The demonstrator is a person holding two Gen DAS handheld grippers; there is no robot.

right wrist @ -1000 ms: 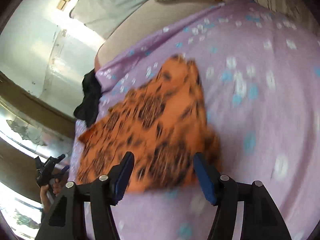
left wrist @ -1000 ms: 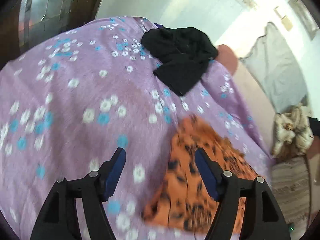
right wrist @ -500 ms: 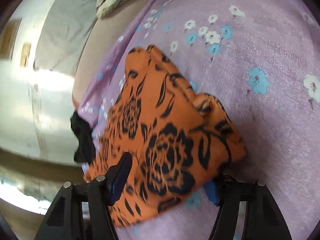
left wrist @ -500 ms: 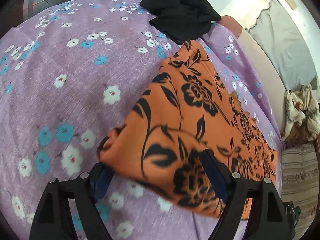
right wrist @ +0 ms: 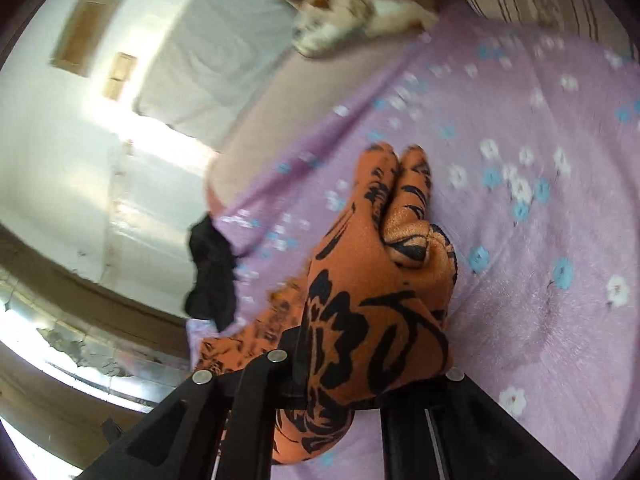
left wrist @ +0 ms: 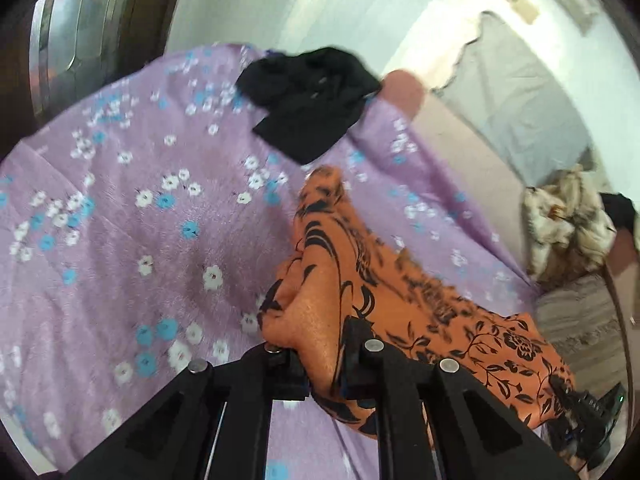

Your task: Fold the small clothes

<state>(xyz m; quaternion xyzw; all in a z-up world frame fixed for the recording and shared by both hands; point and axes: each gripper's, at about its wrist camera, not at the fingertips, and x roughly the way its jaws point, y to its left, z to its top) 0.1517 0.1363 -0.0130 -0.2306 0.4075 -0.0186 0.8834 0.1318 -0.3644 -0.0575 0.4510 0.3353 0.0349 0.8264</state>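
1. Left wrist view: the left tool (left wrist: 326, 364) is clamped on a bunched edge of the orange garment with black floral print (left wrist: 384, 304), which is raised above the bed and trails away to the right.
2. Right wrist view: the right tool (right wrist: 372, 372) is clamped on another bunched part of the same orange garment (right wrist: 376, 288), which drapes over its fingers.
3. Under the garment lies a purple bedsheet with white and blue flowers (left wrist: 132, 216).
4. A crumpled black garment (left wrist: 312, 100) sits at the far edge of the bed, apart from the orange one.
5. A cream patterned cloth (left wrist: 568, 220) lies off to the right, beyond the sheet.
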